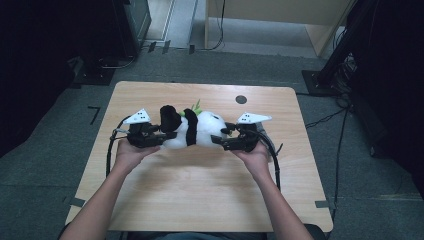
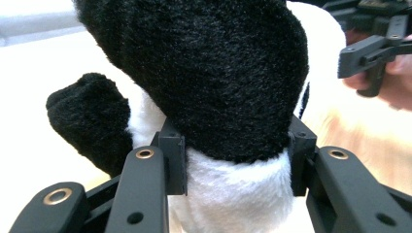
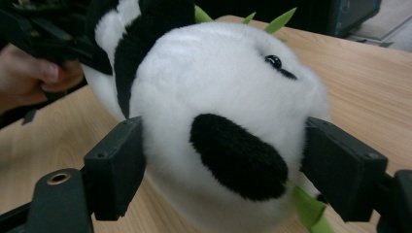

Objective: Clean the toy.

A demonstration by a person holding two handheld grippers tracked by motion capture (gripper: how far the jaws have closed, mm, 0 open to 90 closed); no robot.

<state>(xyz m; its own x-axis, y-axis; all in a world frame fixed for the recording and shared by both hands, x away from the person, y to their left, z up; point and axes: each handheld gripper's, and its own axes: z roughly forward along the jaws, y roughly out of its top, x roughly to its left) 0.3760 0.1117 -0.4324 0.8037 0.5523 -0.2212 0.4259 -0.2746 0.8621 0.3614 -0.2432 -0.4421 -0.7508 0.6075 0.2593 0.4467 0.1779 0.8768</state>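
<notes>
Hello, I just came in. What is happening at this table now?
A person holds a plush panda between two hand-held grippers over a wooden table. The left gripper is shut on the toy at a black leg, its jaws pressing into the fur. The right gripper is shut on the white head, one jaw on each side. Green leaves stick out behind the toy.

A lab or recording studio was indicated. A small wooden table [image 1: 200, 180] was set on grey carpet [image 1: 45, 165] marked with tape [image 1: 93, 114]. Cables [image 1: 327, 119] were run across the floor, black stand bases [image 1: 320, 80] were placed at the edges, and dark equipment [image 1: 132, 20] was kept behind.
</notes>
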